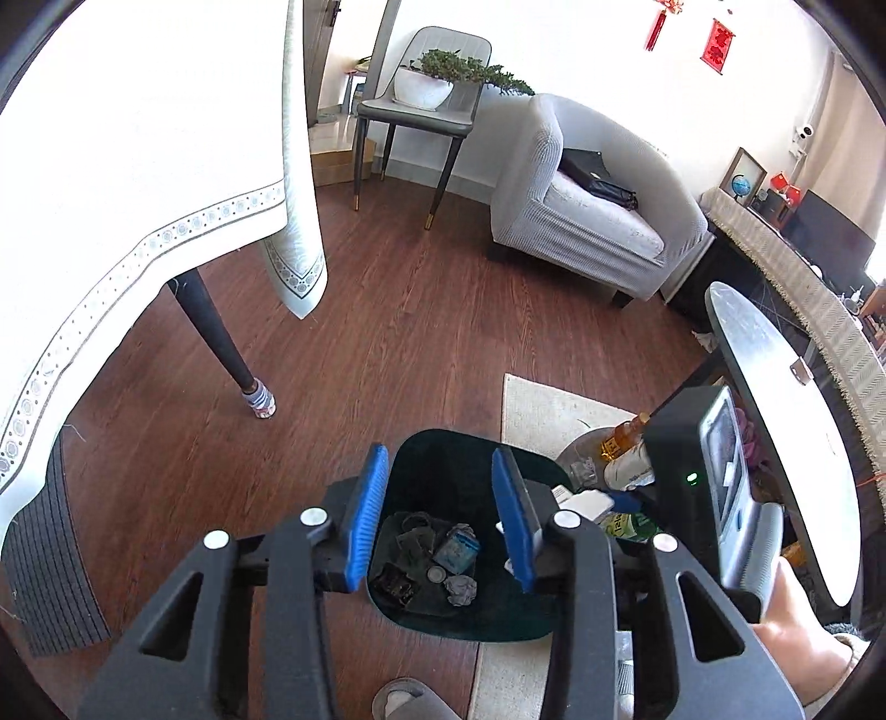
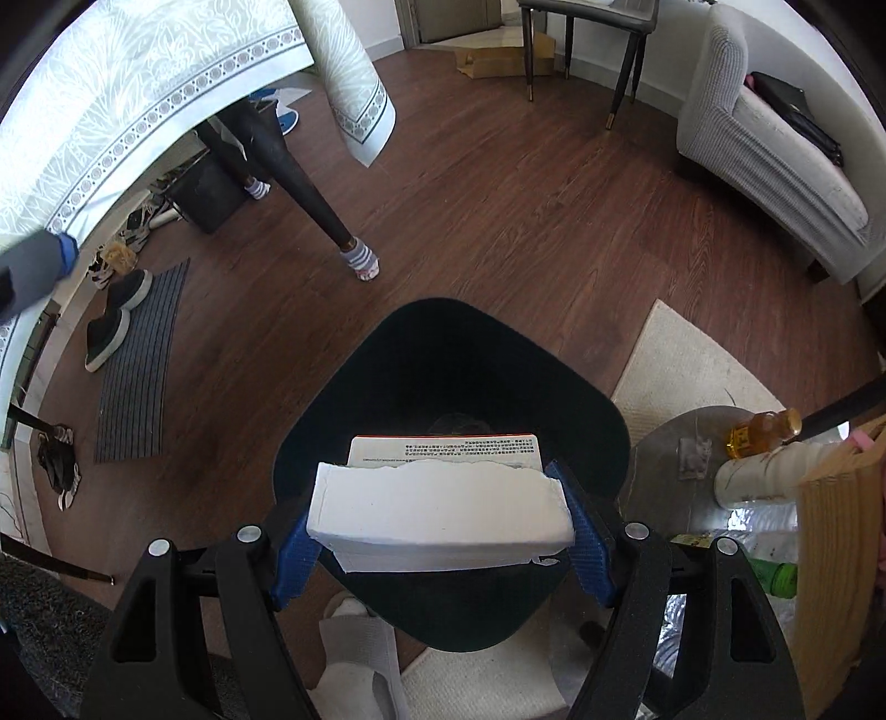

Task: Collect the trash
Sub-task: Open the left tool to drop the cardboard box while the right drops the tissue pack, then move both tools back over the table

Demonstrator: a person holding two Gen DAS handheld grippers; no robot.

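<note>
Right wrist view, right claw (image 2: 440, 531) gripping white box (image 2: 437, 512) hiding bin (image 2: 454, 387) contents, left claw (image 1: 440, 515) parted, empty

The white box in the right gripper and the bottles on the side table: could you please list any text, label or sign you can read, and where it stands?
White box: rows of small print along its upper panel, too small to read.
Amber bottle: yellow label, blurred.
Green bottle: label unreadable.
Red wall hangings: characters too blurred to read.
No text can be quoted.

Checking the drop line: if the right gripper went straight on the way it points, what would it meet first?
Probably the dark trash bin: the right gripper, shut on a torn white box, points down into its open mouth. Depth is unclear.
</note>
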